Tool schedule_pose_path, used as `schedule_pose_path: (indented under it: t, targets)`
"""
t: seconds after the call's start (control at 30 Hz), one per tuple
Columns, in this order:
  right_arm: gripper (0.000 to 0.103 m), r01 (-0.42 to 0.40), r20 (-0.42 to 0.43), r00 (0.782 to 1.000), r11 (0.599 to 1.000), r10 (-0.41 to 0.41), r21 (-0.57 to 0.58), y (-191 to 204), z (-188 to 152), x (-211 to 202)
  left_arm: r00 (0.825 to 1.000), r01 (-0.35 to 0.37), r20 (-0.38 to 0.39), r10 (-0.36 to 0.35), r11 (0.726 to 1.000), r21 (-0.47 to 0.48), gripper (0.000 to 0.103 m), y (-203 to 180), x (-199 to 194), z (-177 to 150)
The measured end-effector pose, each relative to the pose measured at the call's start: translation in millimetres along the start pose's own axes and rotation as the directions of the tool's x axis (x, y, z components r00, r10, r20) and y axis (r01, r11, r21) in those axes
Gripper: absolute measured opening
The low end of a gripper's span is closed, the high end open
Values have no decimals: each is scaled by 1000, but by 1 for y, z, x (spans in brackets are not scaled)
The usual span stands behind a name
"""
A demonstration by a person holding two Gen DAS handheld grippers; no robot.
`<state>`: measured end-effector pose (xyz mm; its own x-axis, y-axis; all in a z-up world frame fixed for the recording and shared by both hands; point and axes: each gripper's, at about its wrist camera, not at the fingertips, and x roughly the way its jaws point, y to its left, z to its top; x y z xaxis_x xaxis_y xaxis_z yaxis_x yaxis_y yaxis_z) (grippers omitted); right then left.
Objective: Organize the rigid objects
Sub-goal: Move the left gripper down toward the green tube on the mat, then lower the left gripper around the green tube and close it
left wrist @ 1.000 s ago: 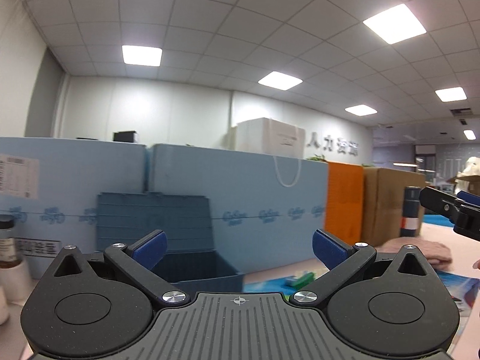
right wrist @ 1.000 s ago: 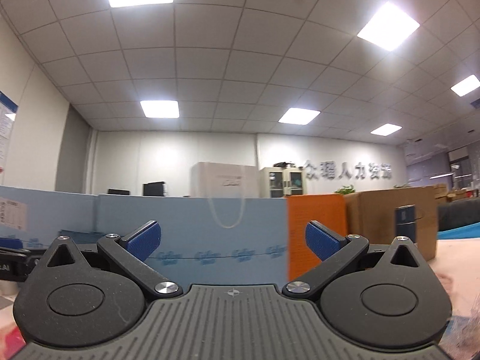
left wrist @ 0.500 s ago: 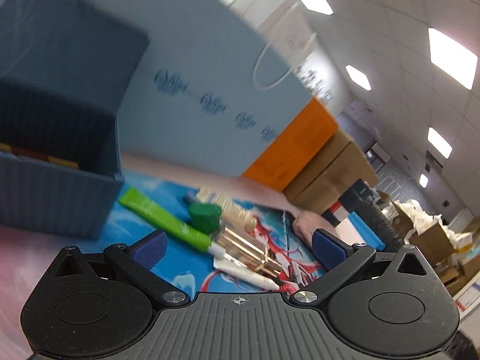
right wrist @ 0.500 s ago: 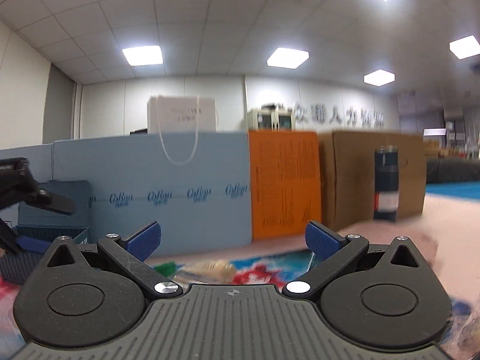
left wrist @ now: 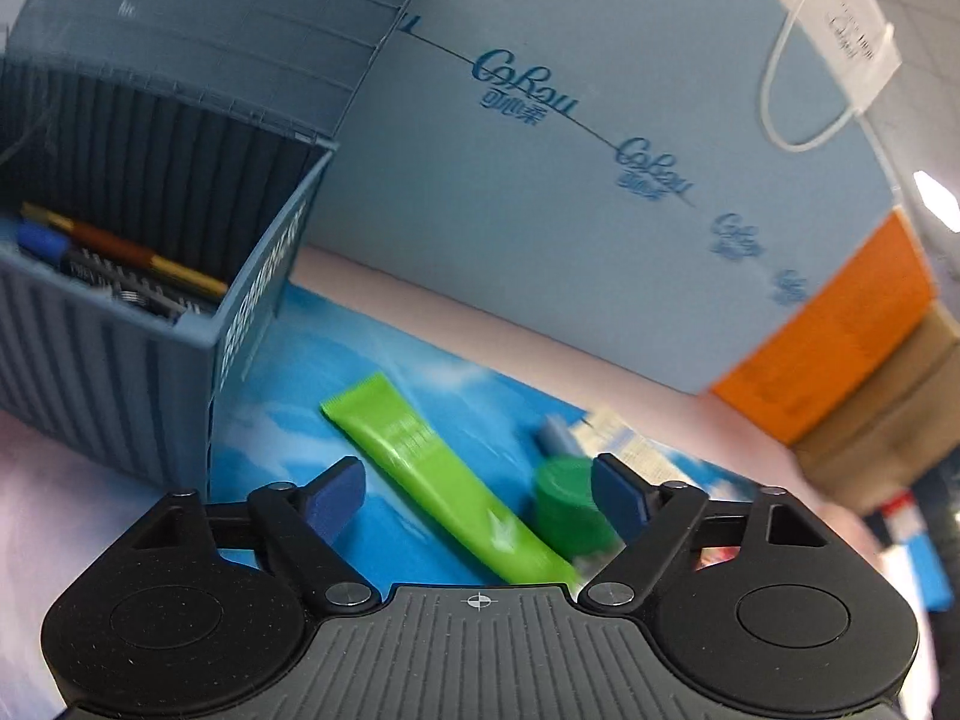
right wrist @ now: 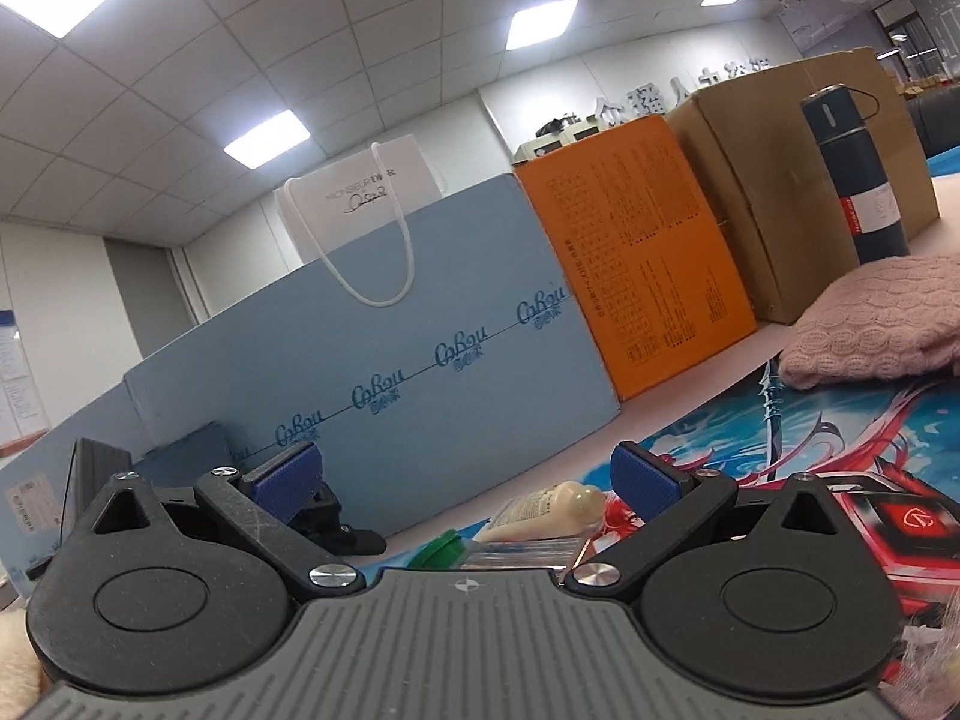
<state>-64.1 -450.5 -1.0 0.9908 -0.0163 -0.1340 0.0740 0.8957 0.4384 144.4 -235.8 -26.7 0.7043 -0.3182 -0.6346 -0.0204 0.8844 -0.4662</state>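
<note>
The left gripper (left wrist: pixel 477 495) is now tilting down over the printed mat (left wrist: pixel 384 384), where a second ago its camera was looking level across the room at the ceiling and half a second ago was only starting to dip; the fingers are standing wide apart with nothing between the pads. The green tube (left wrist: pixel 441 483) is lying flat on the mat in the gap between the fingers, crimped end far and left, its near end running under the gripper body, closer and larger in view than half a second ago. A green cap (left wrist: pixel 567 504) is sitting just right of the tube, touching or nearly touching the right finger pad (left wrist: pixel 618 495); blur is hiding which. A pale blue item and a printed pack (left wrist: pixel 627 447) are lying just beyond the cap, blurred. The blue bin (left wrist: pixel 120 360) is standing open at the far left on the mat edge, holding pens and a comb-like piece (left wrist: pixel 129 294), with its lid leaning back against the blue board (left wrist: pixel 540 240). The right gripper (right wrist: pixel 465 480) is also pitching down from its earlier ceiling view, fingers apart and empty, hovering low over the mat. In the right wrist view a beige tube (right wrist: pixel 555 507) and the green cap (right wrist: pixel 444 546) are lying just ahead between the fingers, a pink knitted cloth (right wrist: pixel 876 330) is resting far right, and a dark flask (right wrist: pixel 855 174) is standing upright by the cardboard box (right wrist: pixel 780 180). An orange box (right wrist: pixel 636 252) is standing between the board and the cardboard box.
</note>
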Motion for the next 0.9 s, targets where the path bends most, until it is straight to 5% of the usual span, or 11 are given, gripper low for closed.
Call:
schedule_pose_path:
  t: [0.27,0.33,0.47,0.6,0.73,0.8,0.9]
  targets:
    - [103,17,5,1000,998,-18,52,-25,-4,1,992,-126,40,122,986,110,58,-10,29,1]
    - [103,9,1,1000,997,-10,75,-29,-3,1,988,-152,56,146,979,136,41,-12,30,0]
    - [103,16,-9,1000,995,-15,101,-36,-3,1,989,-138,78,124,967,212,29,-10,28,-4]
    - [103,17,-39,999,996,-14,87,-35,-5,3,995,-88,70,72,963,256,0,-8,19,-6]
    - [103,-2,-77,997,999,5,46,-29,-8,8,999,-28,35,20,969,244,0,1,13,-9]
    - [103,-8,-96,995,1000,10,30,-26,-10,10,1000,28,-1,-29,988,149,0,14,13,-6]
    - [103,-13,-100,995,1000,14,11,-22,-13,11,999,22,-38,-18,996,85,3,16,19,2]
